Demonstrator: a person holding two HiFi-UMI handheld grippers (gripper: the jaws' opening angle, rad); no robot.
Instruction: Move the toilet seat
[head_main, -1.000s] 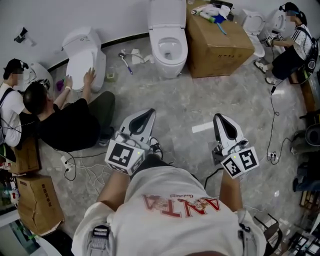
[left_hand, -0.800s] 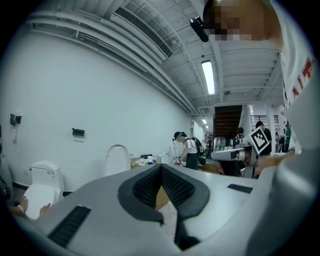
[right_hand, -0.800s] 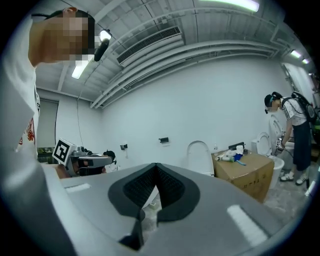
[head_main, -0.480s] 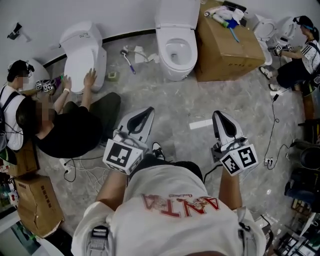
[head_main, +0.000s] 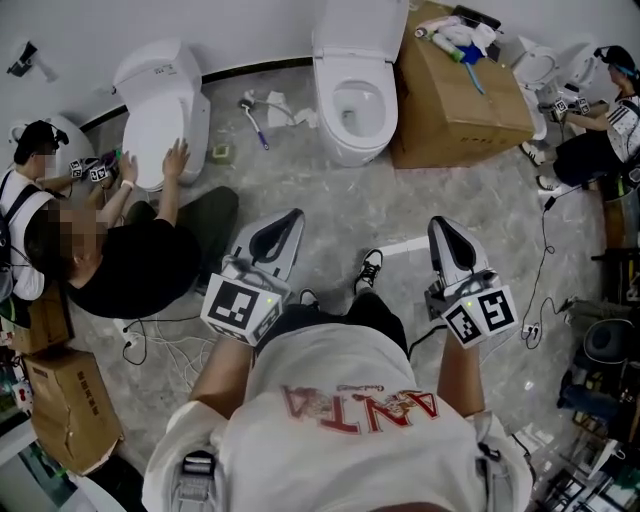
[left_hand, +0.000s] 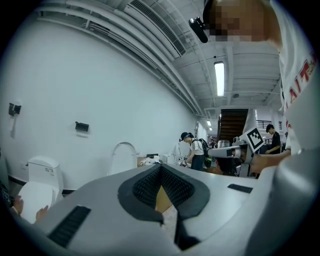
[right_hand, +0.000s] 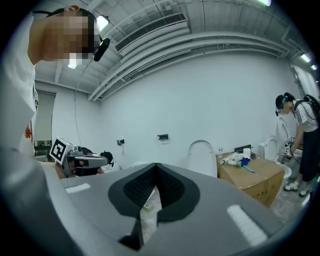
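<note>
Right, both jaws are sitting fully closed and empty, left gripper (head_main: 288, 218) and right gripper (head_main: 444, 224) hovering over the floor (head_main: 330, 205), well short of the toilet (head_main: 340, 135).

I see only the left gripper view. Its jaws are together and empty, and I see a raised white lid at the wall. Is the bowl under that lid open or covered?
Observer: In the head view the toilet stands straight ahead, and its bowl is uncovered.
Operator: Thank you. In what state is the other gripper?
Observer: The right gripper is shut, with nothing between its jaws.
Operator: Does anything lie near the toilet?
Observer: Yes, a long-handled brush lies on the floor, to the toilet's left in the head view.
</note>
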